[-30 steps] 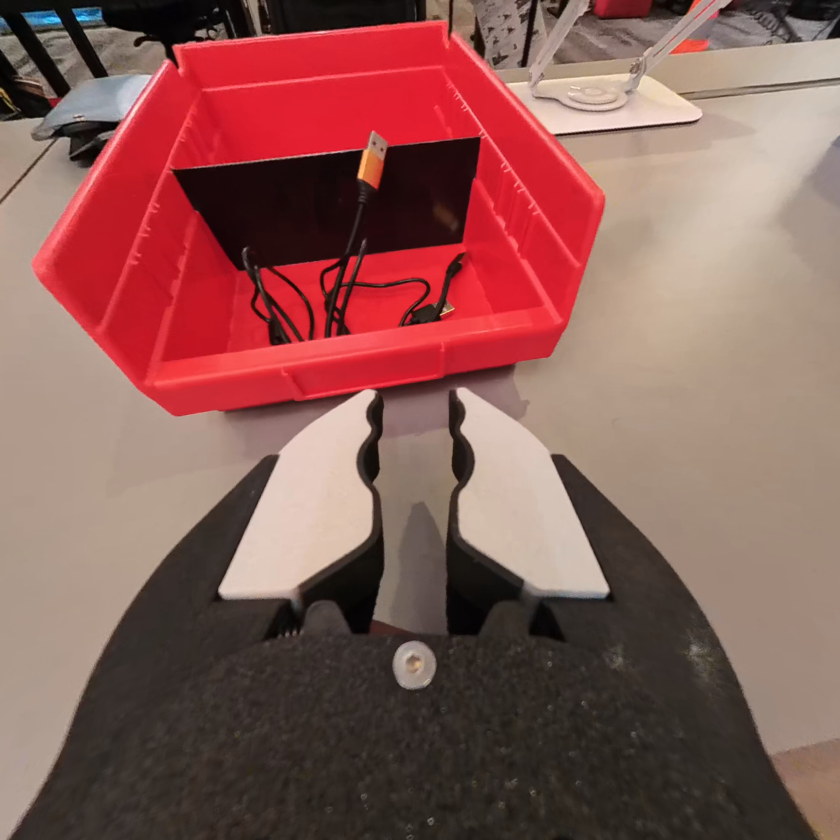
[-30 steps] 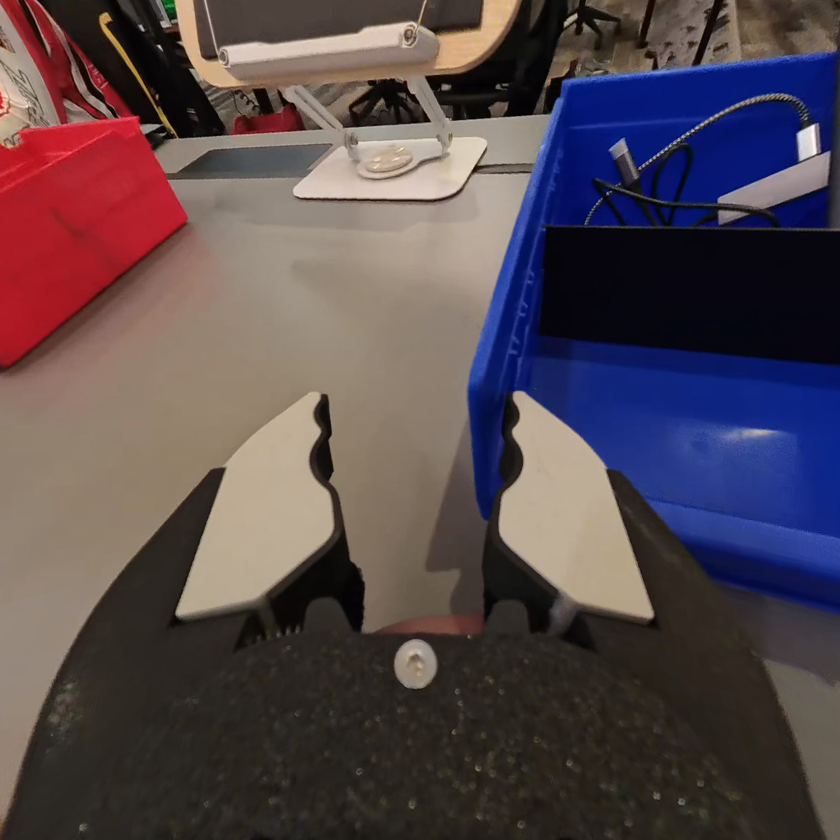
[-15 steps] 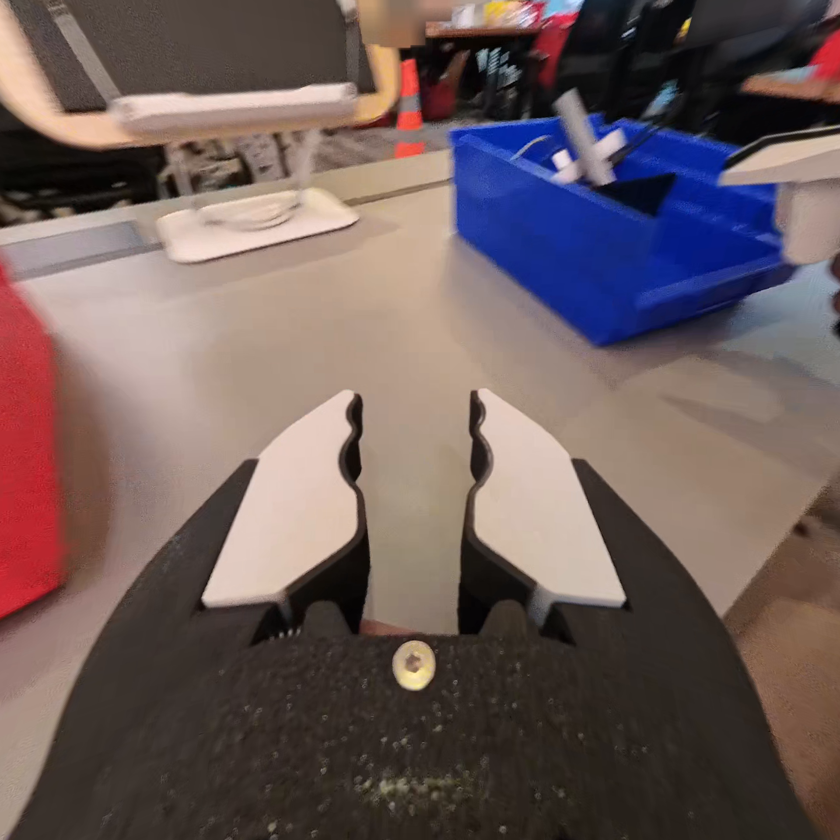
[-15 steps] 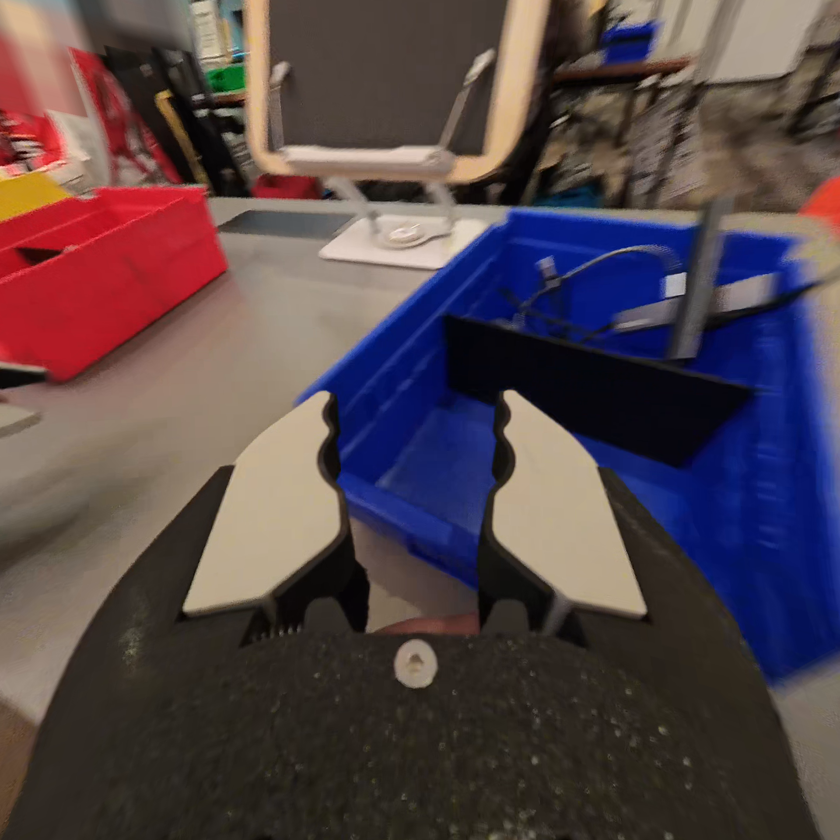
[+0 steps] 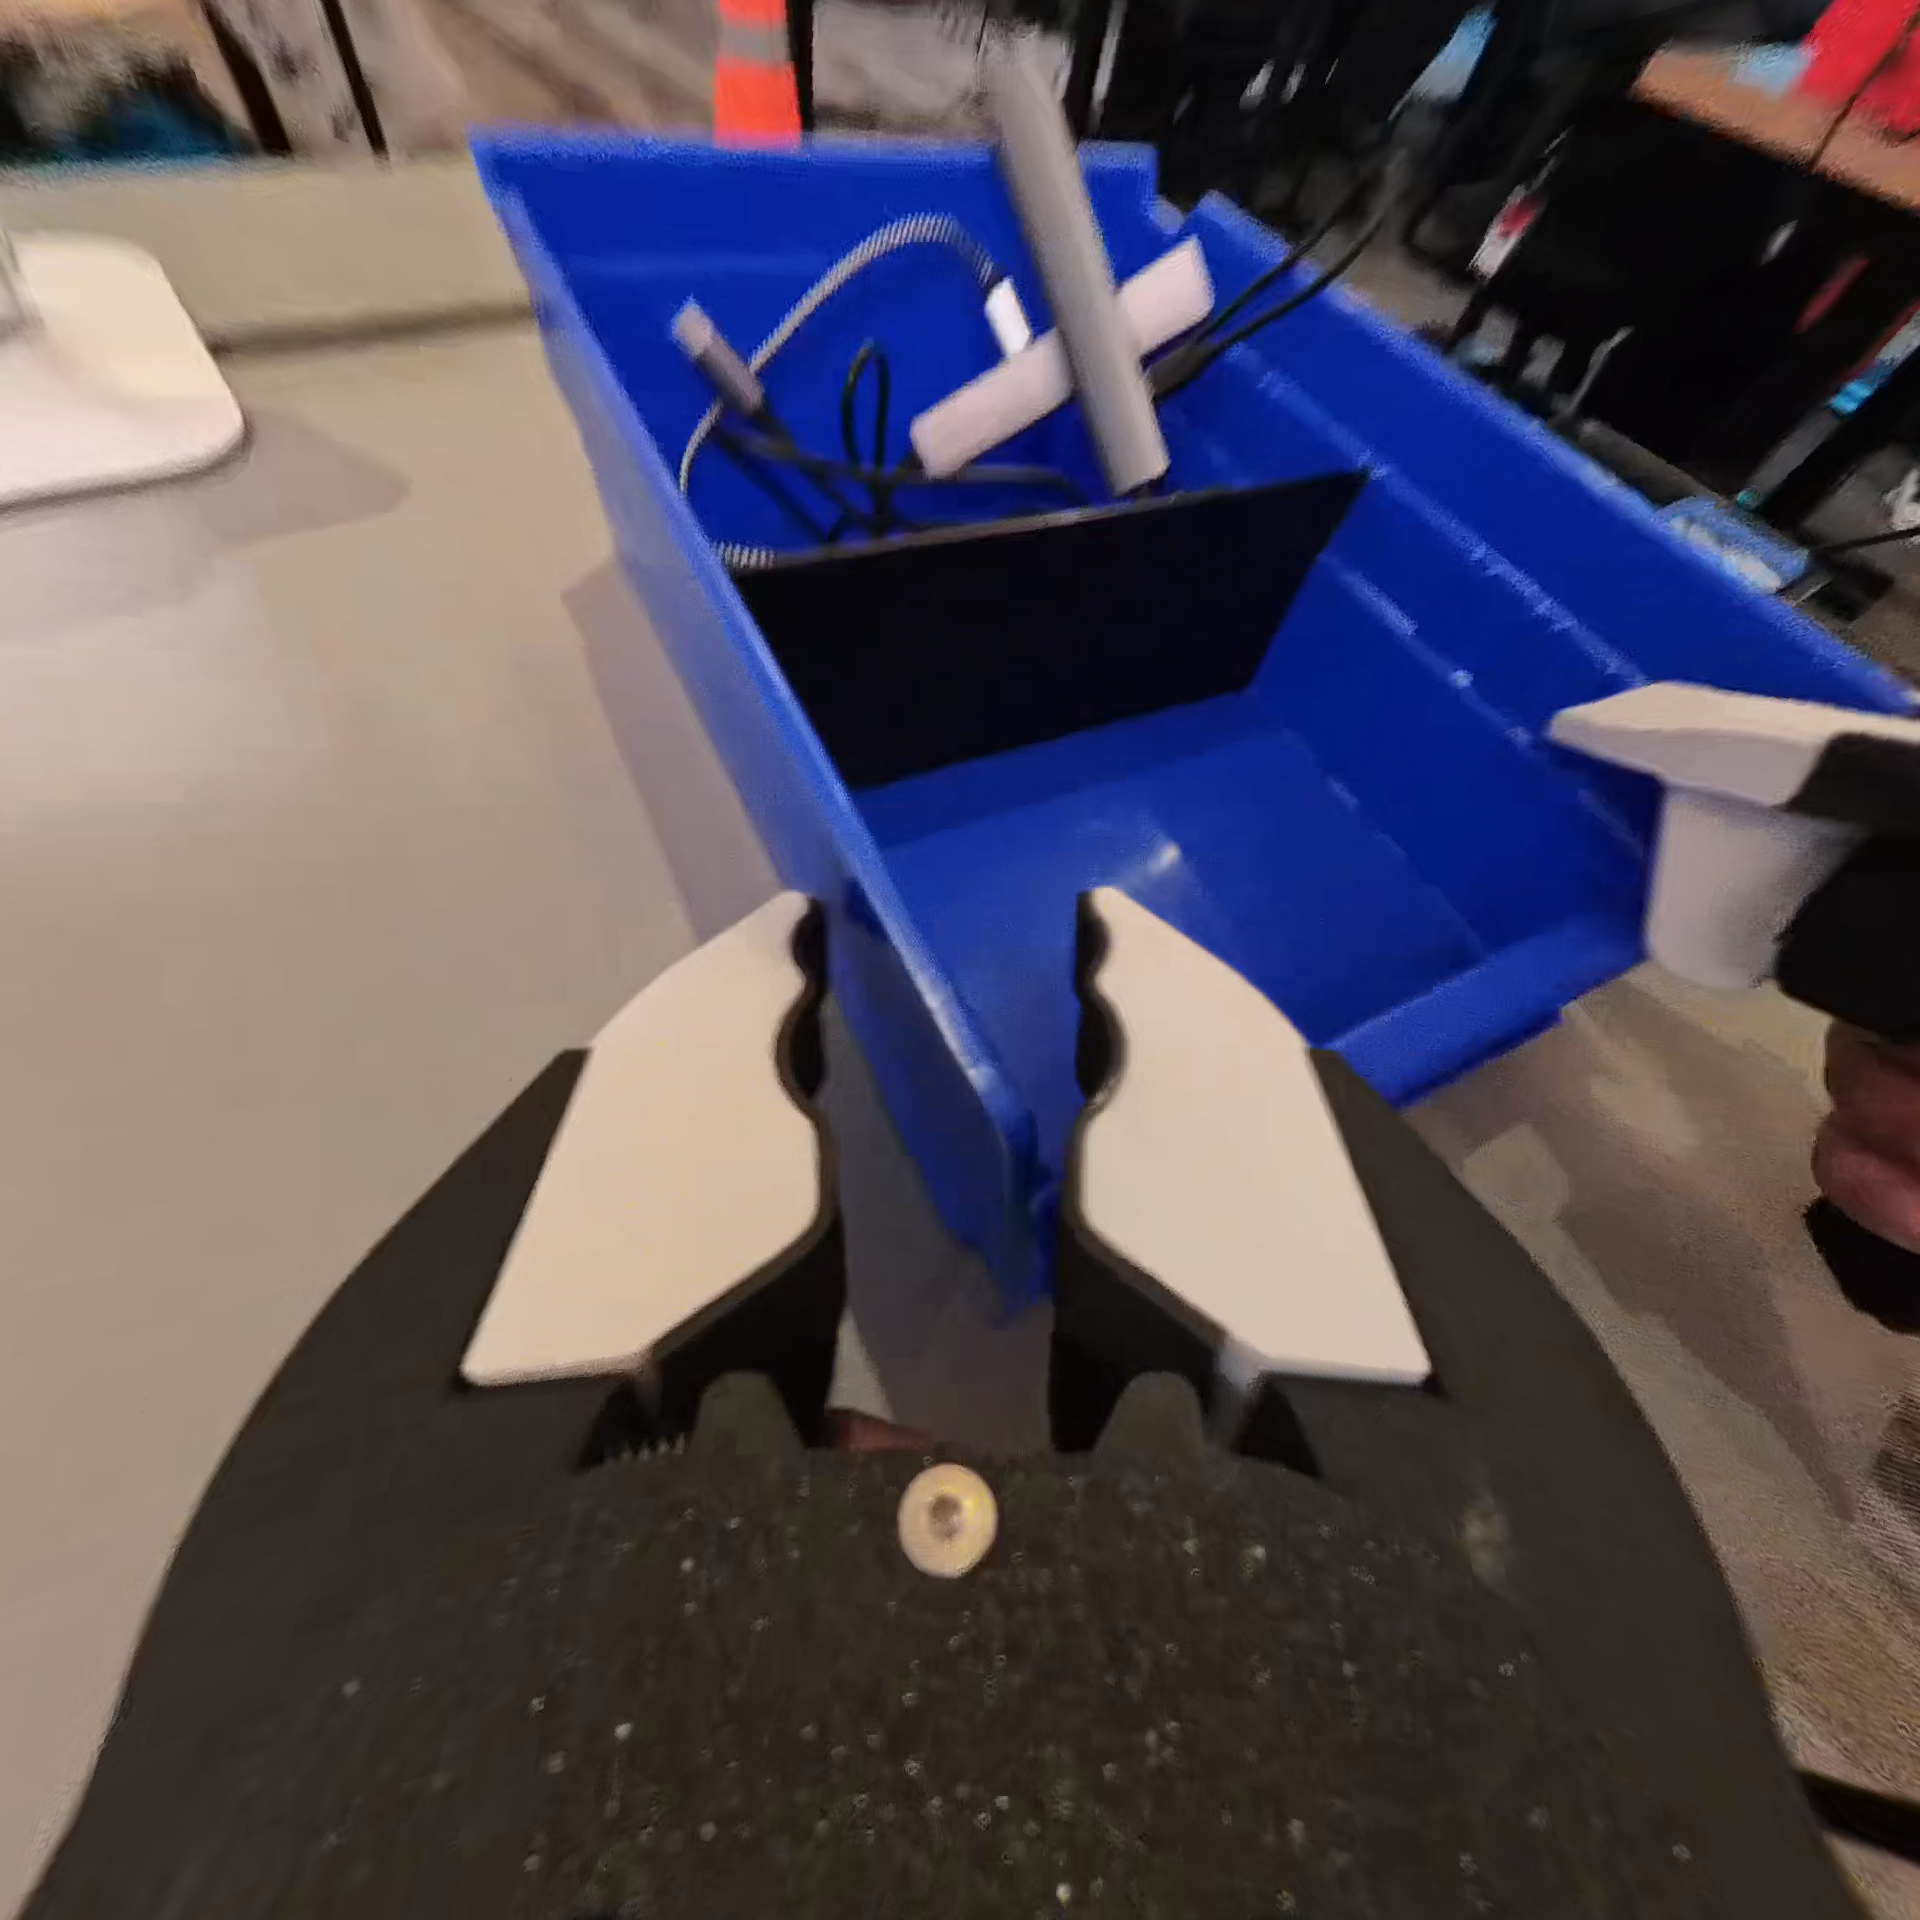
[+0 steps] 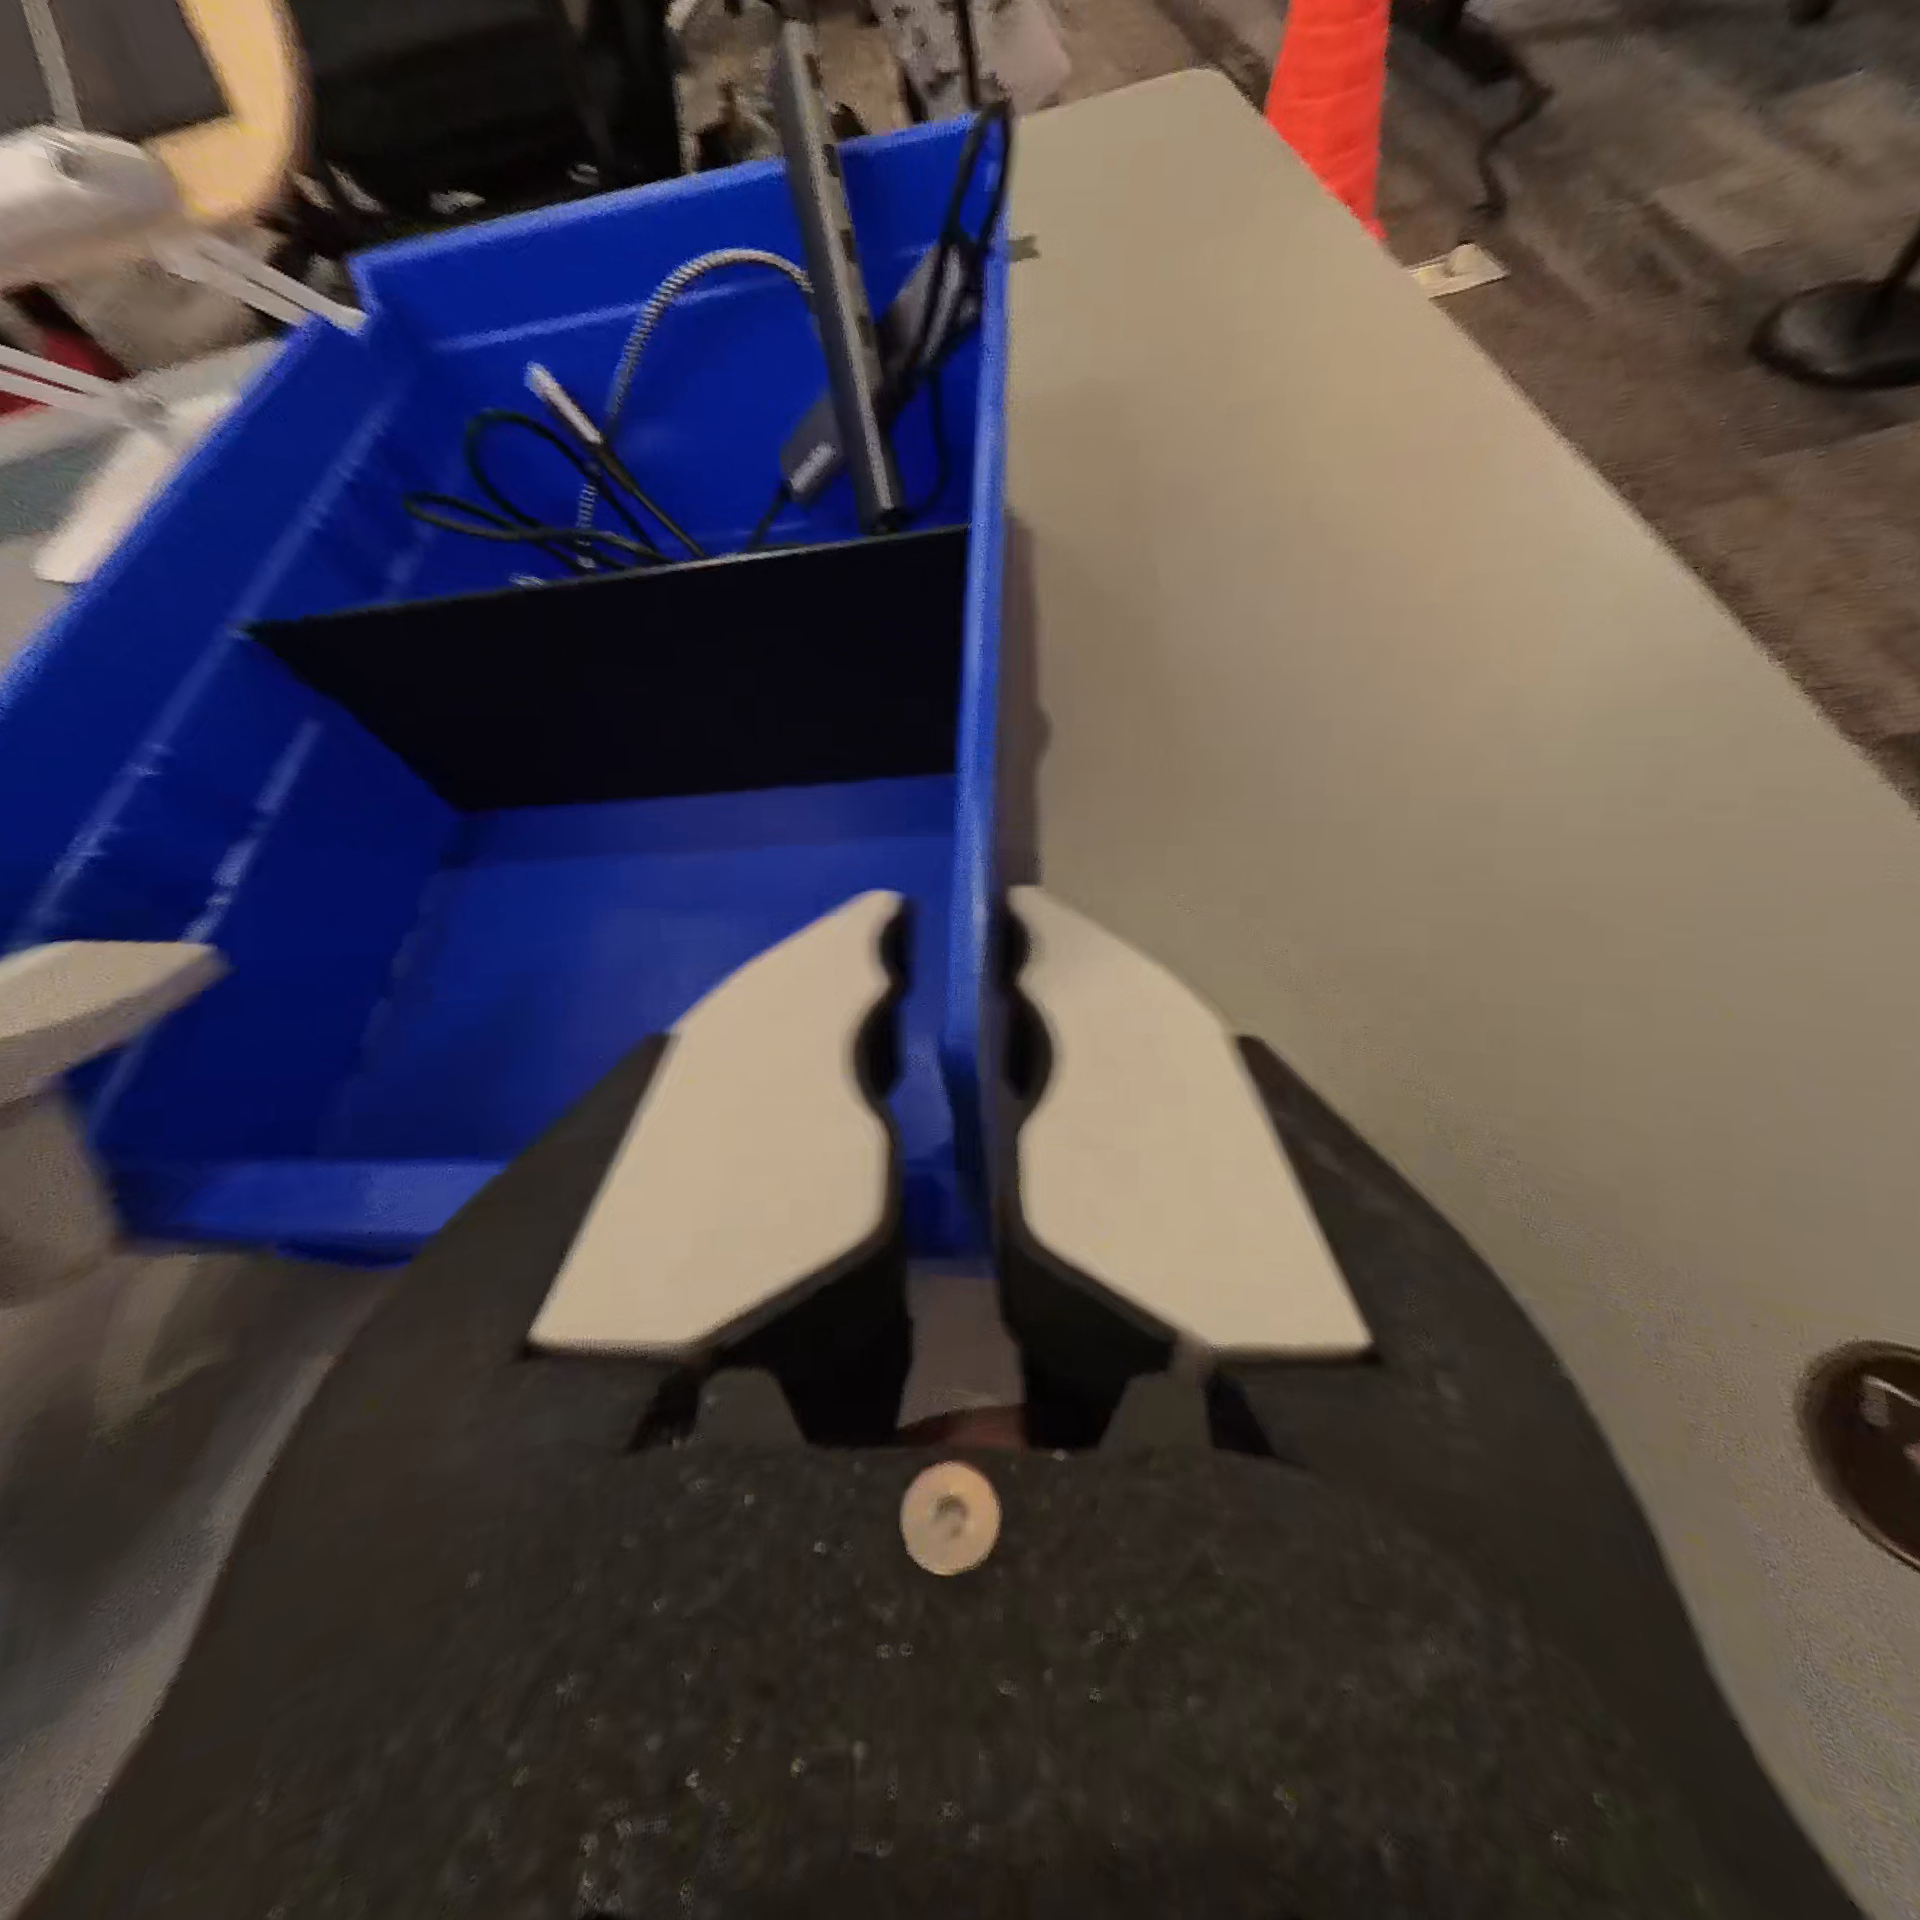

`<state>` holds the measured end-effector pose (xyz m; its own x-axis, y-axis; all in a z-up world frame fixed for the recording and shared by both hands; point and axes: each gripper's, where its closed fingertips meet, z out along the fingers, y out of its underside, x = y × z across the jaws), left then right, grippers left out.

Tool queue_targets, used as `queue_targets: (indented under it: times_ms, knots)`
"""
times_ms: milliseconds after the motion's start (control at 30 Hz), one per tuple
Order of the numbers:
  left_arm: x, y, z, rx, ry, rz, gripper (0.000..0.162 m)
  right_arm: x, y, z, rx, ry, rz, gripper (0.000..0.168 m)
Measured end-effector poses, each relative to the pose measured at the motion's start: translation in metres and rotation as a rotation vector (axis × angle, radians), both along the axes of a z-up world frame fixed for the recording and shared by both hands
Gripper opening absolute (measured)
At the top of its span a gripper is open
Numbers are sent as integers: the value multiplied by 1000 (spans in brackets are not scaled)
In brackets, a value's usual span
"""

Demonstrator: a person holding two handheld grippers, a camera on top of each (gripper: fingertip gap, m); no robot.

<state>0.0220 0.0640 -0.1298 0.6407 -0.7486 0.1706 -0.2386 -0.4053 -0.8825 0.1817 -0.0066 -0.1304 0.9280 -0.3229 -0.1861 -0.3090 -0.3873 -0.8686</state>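
Straddling the two side walls of the blue bin (image 5: 1382,831), our grippers sit at its near end on the grey table (image 5: 312,727). The left gripper (image 5: 945,914) has its jaws spread wide, with the bin's left wall and near corner between them but not yet pinched; a clear gap shows on either side of the plastic. The right gripper (image 6: 954,914) has its jaws drawn in close around the bin's right wall, a thin edge of blue running up between them; they look nearly closed on it, though blur keeps us from telling whether the pads actually press the wall. The bin looks to us like stiff moulded plastic, light for its bulk, with smooth walls that might slip under a loose pinch, so the upper rim near the front corners seems the best place to grip. A black divider (image 6: 644,675) stands across the middle of the bin. The near compartment is bare, while the far one holds a tangle of cables (image 6: 561,499), a braided cable (image 5: 862,270), a white bar-shaped device (image 5: 1060,353) and a grey bar (image 6: 831,270) leaning upright against the back. That loose load sits at the far end, so we judge the bin may feel back-heavy. Both grippers point forward and slightly downward, roughly level with the rim.
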Motion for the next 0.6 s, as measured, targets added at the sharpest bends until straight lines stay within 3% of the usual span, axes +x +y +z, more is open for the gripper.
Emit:
queue_targets:
  times_ms: [67,200,367,600]
  knots:
    - [-4,3,-1,-46,-27,28,36,-1,-1,0,-6,0,-14,6]
    - [-29,13,7,51,83,120,9,-19,-3,2,-55,-63,-19,4]
    - [-88,19,22,84,64,209,5,-73,6,20,-6,-85,15,4]
    - [-214,37,39,115,75,379,5,-189,48,33,25,-117,202,4]
